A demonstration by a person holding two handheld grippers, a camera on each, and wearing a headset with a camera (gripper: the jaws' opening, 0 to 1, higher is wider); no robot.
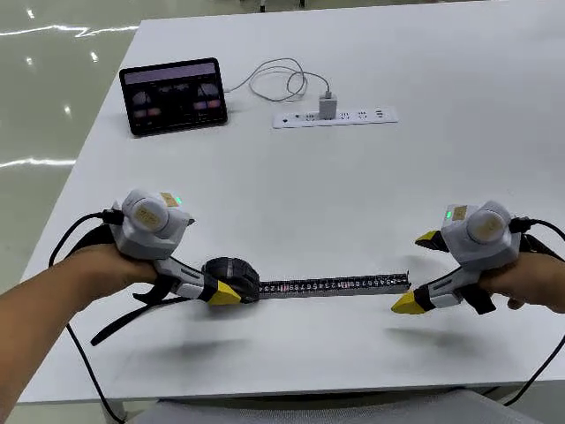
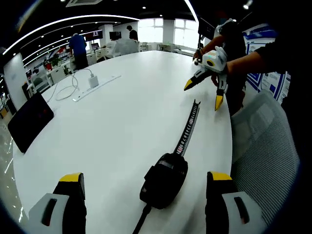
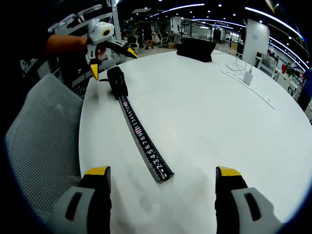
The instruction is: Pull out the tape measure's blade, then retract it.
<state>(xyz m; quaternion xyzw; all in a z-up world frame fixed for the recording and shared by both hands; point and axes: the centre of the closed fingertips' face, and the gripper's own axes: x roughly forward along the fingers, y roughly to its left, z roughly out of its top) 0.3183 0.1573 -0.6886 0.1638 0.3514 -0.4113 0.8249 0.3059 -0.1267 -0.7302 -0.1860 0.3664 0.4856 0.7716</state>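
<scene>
A black tape measure [image 1: 234, 276] lies on the white table [image 1: 353, 194] near its front edge. Its blade [image 1: 335, 285] is drawn out to the right and lies flat. My left gripper [image 1: 221, 281] is open, with the case [image 2: 165, 179] between its yellow-tipped jaws and gaps on both sides. My right gripper [image 1: 417, 270] is open at the blade's free end [image 3: 163, 174], which rests on the table between the jaws and is not held. The right gripper view looks along the numbered blade [image 3: 141, 139] to the case [image 3: 117, 80] and the left gripper [image 3: 112, 63].
A dark tablet [image 1: 174, 94] stands at the back left. A white power strip [image 1: 335, 116] with a charger and a looped cable lies at the back middle. A grey mesh chair [image 2: 265, 141] sits against the near table edge.
</scene>
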